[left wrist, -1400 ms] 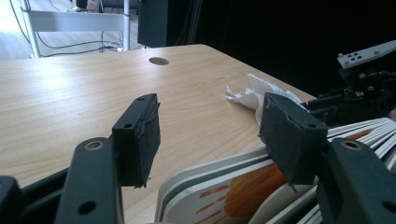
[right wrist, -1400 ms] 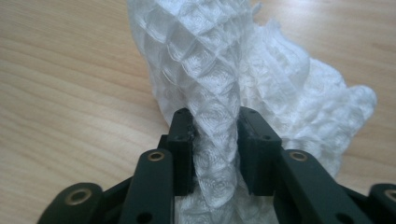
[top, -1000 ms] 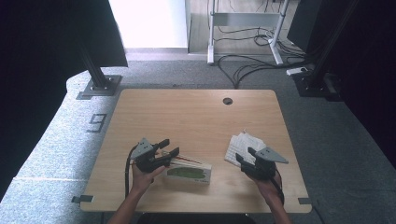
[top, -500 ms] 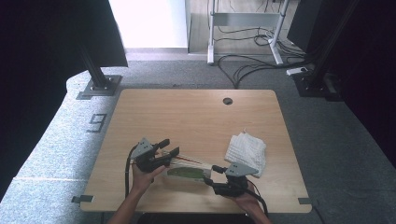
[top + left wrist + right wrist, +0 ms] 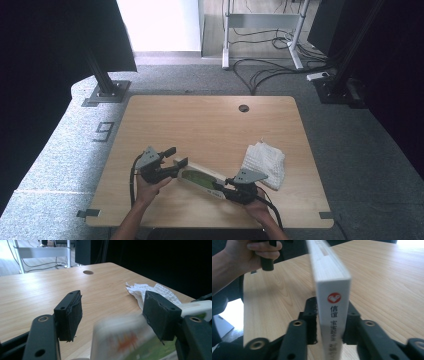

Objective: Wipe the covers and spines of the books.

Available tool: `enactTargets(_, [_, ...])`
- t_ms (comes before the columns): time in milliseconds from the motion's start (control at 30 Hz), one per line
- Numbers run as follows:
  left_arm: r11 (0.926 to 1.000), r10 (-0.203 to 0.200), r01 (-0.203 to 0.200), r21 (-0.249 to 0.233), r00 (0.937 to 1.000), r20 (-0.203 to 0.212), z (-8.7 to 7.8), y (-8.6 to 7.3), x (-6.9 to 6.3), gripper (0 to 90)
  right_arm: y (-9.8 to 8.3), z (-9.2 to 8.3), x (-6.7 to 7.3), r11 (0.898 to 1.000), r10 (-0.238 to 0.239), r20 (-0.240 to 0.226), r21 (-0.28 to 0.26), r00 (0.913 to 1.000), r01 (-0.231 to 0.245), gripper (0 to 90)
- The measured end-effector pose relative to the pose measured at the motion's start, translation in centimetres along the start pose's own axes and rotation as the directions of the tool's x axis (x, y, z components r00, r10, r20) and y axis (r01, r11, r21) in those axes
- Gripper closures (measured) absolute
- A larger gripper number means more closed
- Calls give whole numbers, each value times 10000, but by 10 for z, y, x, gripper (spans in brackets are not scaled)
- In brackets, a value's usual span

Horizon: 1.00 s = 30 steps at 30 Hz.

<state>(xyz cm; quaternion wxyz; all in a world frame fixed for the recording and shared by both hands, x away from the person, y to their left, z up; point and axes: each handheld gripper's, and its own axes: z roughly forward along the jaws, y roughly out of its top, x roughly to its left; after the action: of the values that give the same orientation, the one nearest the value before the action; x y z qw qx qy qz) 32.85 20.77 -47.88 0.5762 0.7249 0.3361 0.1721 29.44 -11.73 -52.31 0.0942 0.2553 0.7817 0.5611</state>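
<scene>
Gripping box (image 5: 202,181), right hand-held gripper (image 5: 231,191); left (image 5: 177,164) open; wood table (image 5: 210,125), grey carpet (image 5: 345,140)

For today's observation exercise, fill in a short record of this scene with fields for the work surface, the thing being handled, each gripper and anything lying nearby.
Surface: wooden table with a round hole
Handled thing: long white box with a green face
Right gripper: jaws just closed, clamped on the box's end
Left gripper: jaws just opened wider, box between them, one pad apart from it
Nearby: white cloth beside the right gripper
</scene>
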Motion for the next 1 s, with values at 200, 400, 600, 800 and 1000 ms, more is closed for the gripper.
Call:
enactTargets(200, [9993, 194, -204, 329, 9994, 293, -8, -7, 6, 301, 0, 0, -5, 10000, -1, -228, 4, 9997, 1, 735])
enactTargets(400, [9911, 412, -531, 1219, 9944, 978, 2, -18, 5, 284, 2, -7, -10, 9999, -113, -455, 59, 9989, 116, 735])
enactTargets(600, [9788, 626, -904, 1836, 9864, 1519, 19, -26, -4, 291, 1, -14, -17, 9999, -47, -595, 130, 9982, 55, 735])
enactTargets(800, [9812, 529, -723, 1789, 9924, 1107, 24, -29, -7, 312, 0, -12, -27, 9996, 260, -579, 149, 9980, -252, 720])
enactTargets(1000, [9807, 442, -624, 1854, 9939, 1006, 29, -30, -4, 302, 2, -11, -34, 9993, 343, -689, 189, 9970, -330, 728])
